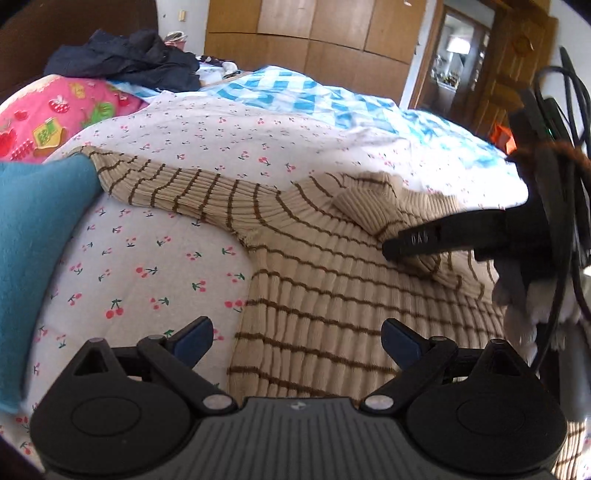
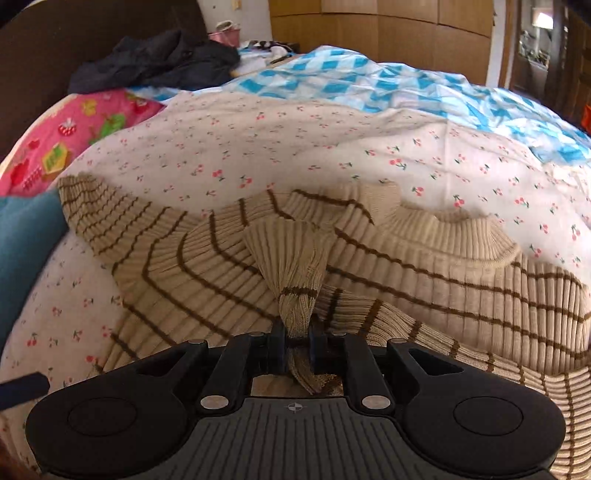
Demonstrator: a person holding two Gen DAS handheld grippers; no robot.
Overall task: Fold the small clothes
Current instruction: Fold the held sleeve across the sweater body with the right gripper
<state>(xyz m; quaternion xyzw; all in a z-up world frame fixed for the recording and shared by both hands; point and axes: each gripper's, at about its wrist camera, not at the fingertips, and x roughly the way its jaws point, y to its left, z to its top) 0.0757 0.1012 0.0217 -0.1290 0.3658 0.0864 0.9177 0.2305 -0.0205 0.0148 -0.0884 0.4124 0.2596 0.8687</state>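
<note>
A beige ribbed sweater with brown stripes [image 1: 332, 295] lies spread on the cherry-print bed cover [image 1: 147, 266]. Its left sleeve [image 1: 177, 188] stretches out to the left. My left gripper [image 1: 297, 338] is open and empty, low over the sweater's left body edge. My right gripper [image 2: 297, 341] is shut on the right sleeve's cuff [image 2: 291, 258], holding it over the sweater's chest, just below the collar [image 2: 461, 236]. The right gripper also shows in the left wrist view [image 1: 391, 251] at the right, pinching that sleeve.
A teal cloth [image 1: 33, 251] lies at the left beside the left sleeve's cuff. A pink pillow [image 1: 55, 114], dark clothes [image 1: 129, 62] and a blue checked blanket [image 1: 295, 92] lie farther back. Wooden wardrobes [image 1: 314, 33] stand behind the bed.
</note>
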